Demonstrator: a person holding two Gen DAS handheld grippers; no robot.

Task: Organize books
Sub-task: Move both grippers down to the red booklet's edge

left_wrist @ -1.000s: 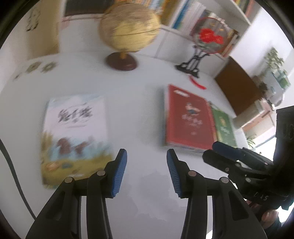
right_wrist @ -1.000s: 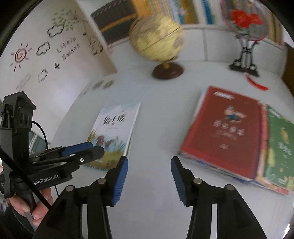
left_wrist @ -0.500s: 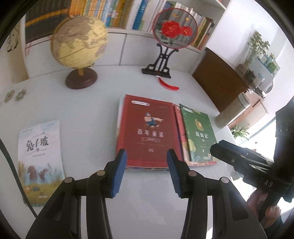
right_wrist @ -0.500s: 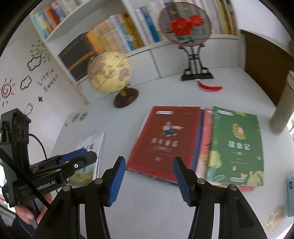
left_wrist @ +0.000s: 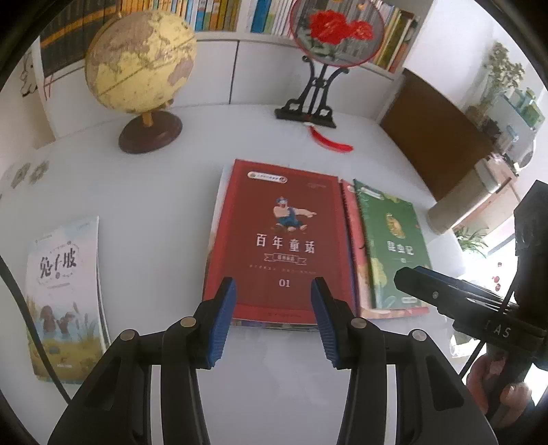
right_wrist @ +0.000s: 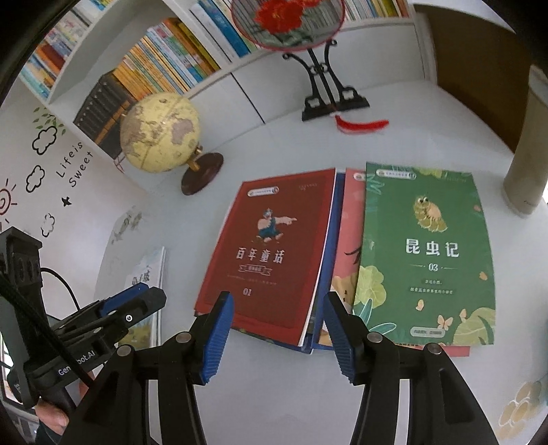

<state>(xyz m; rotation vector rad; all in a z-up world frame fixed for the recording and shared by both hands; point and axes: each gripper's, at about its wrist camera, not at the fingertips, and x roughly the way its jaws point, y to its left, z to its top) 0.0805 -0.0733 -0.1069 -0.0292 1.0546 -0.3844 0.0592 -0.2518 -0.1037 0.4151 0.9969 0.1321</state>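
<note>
Books first: both grippers hover over the near edge of the pile, left gripper point(left_wrist: 274, 318) and right gripper point(right_wrist: 279, 328) each partway open with nothing between the pads. Red book point(left_wrist: 281, 239) tops the stack on the white table point(left_wrist: 154, 212), green book point(right_wrist: 424, 253) beside it overlapping, pale book point(left_wrist: 63, 294) lies apart. Globe point(left_wrist: 140, 58) and fan ornament point(left_wrist: 337, 30) stand further back.

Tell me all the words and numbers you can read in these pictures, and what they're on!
"百年童话" and "01": red book.
"昆虫记" and "03": green book.
"兔子坡": pale book lying apart from the others.
"Life is Sweet": wall sticker.
"Gen...bot.AI", partly hidden: left gripper seen from the right wrist.
Small print on the covers and the shelved book spines: too small or blurred to read.
</note>
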